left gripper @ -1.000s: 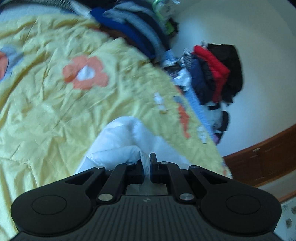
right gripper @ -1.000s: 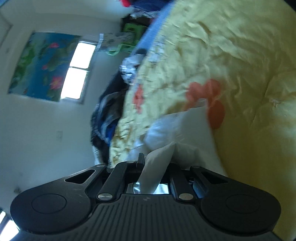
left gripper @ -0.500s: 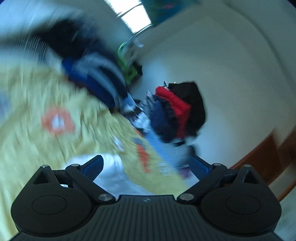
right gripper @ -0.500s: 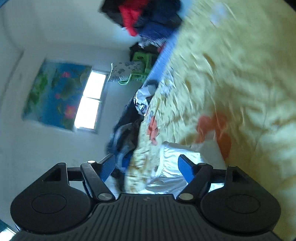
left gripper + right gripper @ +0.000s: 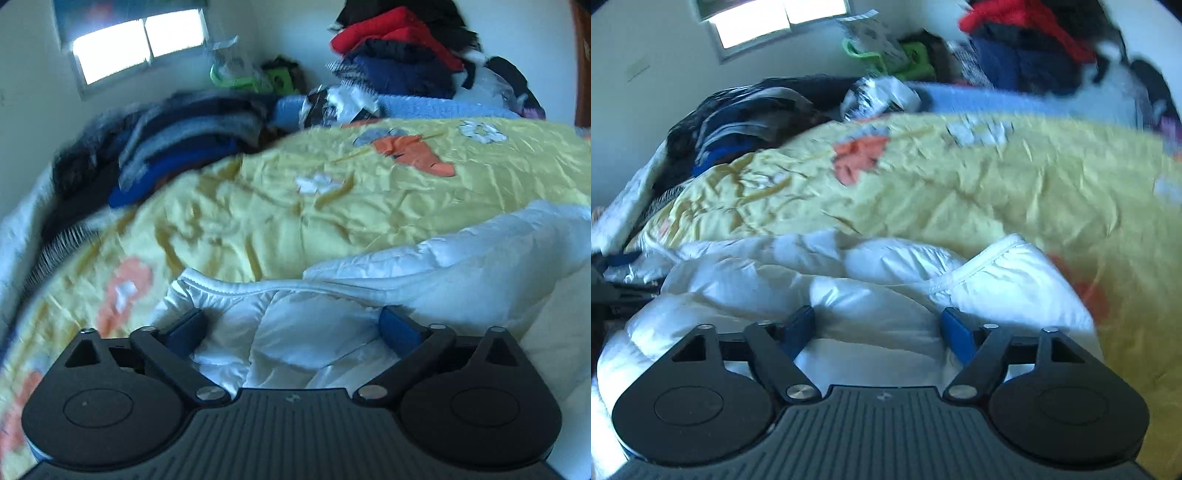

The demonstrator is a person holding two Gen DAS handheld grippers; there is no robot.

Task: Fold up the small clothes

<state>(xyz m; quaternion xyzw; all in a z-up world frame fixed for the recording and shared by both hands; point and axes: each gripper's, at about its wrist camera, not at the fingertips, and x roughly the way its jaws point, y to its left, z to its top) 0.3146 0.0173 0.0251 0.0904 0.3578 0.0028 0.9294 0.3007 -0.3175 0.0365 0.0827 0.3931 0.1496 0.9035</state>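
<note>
A white puffy quilted garment [image 5: 406, 266] lies crumpled on a yellow flowered bedspread [image 5: 332, 199]; it also shows in the right wrist view [image 5: 871, 280]. My left gripper [image 5: 291, 328] is open, its blue-padded fingers spread just over the garment's near part, by its piped edge. My right gripper [image 5: 879, 328] is open too, low over the garment's padded folds, holding nothing. The bedspread [image 5: 997, 184] stretches beyond.
A heap of dark and blue clothes [image 5: 177, 147] lies at the bed's far left. A pile with a red jacket [image 5: 395, 33] stands at the back wall. A green stool [image 5: 908, 59] and a window [image 5: 140, 48] are behind.
Both grippers were shut on the white garment one second ago; they opened and let it go, then swung round to face the window wall, low over the garment.
</note>
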